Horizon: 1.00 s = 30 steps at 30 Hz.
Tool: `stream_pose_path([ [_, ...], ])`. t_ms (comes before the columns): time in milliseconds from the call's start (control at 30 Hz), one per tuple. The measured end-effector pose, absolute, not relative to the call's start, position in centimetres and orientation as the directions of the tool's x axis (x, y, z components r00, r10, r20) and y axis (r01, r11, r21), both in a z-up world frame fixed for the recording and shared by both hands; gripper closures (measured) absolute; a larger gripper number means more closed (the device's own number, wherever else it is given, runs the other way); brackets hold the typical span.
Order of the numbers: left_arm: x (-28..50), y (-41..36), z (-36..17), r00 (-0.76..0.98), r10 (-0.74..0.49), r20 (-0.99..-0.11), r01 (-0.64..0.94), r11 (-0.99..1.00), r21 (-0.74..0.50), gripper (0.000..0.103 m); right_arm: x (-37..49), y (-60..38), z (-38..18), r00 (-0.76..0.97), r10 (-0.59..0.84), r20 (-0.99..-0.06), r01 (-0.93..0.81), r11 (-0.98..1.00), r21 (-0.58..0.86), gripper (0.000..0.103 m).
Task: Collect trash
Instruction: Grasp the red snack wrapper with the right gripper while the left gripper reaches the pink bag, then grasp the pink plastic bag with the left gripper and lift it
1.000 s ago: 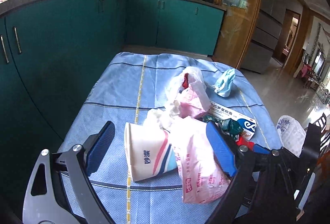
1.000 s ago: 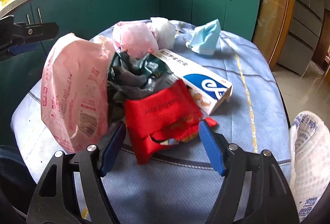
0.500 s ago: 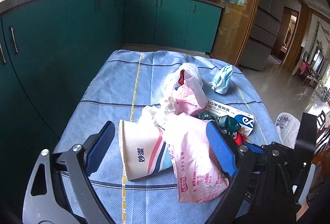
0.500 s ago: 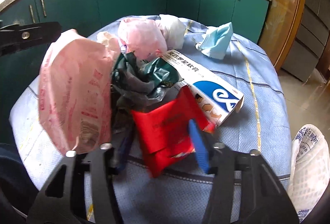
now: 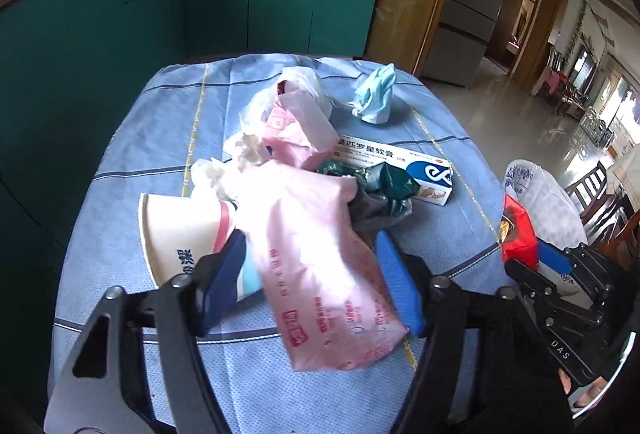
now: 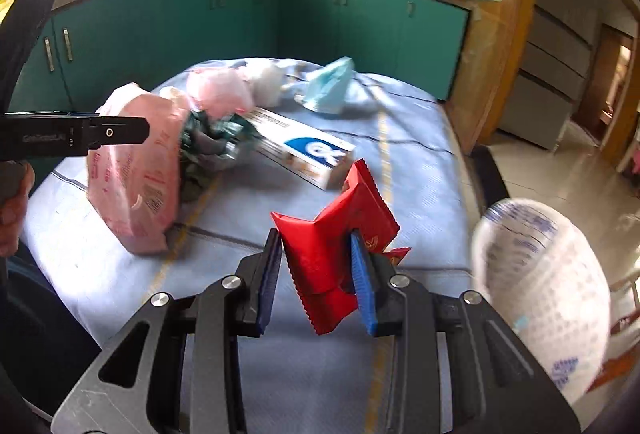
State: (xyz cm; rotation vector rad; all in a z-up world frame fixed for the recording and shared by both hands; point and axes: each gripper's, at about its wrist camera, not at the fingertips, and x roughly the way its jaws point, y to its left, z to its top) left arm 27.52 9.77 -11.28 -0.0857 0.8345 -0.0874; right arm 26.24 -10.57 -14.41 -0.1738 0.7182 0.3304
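**Right clamped on red wrapper, left closing on pink bag**

Right gripper (image 6: 314, 274): jaws have just been closing and are gripping the red wrapper (image 6: 332, 234), holding it above the blue-cloth surface (image 6: 280, 386), beside the white mesh bag (image 6: 544, 274). Left gripper (image 5: 308, 282): jaws have just been closing around the pink bag (image 5: 316, 254) lying on the surface against the paper cup (image 5: 180, 230); pad contact is unclear, so I cannot tell if it is gripped.
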Motion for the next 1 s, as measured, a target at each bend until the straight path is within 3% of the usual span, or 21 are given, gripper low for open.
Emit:
stream_pose_path([
  [100, 27.5, 8.8, -11.4, 0.660, -0.130, -0.739, 0.087, 0.991, -0.097, 0.064, 25.7, -12.1, -14.6, 0.707, 0.220, -0.673, -0.324, 0.946, -0.031, 0.068],
  [233, 26.8, 7.7, -10.8, 0.683, -0.164, -0.712, 0.151, 0.985, -0.083, 0.076, 25.3, -13.0, -14.6, 0.715, 0.217, -0.665, -0.305, 0.952, -0.018, 0.068],
  [433, 25.2, 6.4, -9.2, 0.724, -0.246, -0.645, 0.247, 0.965, -0.091, 0.076, 24.8, -13.2, -14.3, 0.719, 0.228, -0.657, -0.312, 0.950, -0.012, 0.068],
  [600, 24.7, 5.4, -9.4, 0.709, -0.263, -0.655, 0.281, 0.956, -0.080, 0.061, 24.6, -13.4, -14.9, 0.716, 0.220, -0.663, -0.309, 0.951, -0.018, 0.053],
  [733, 25.0, 5.8, -10.1, 0.696, -0.227, -0.681, 0.247, 0.967, -0.070, 0.043, 24.6, -14.0, -15.1, 0.712, 0.209, -0.670, -0.276, 0.961, 0.007, 0.031],
  [900, 25.7, 6.4, -11.0, 0.676, -0.194, -0.711, 0.200, 0.977, -0.076, 0.023, 25.3, -14.6, -15.7, 0.694, 0.208, -0.690, -0.237, 0.970, 0.055, 0.025],
  [1000, 26.1, 6.2, -11.9, 0.646, -0.174, -0.743, 0.181, 0.981, -0.072, 0.021, 25.8, -14.5, -16.1, 0.678, 0.232, -0.697, -0.230, 0.968, 0.098, 0.024],
])
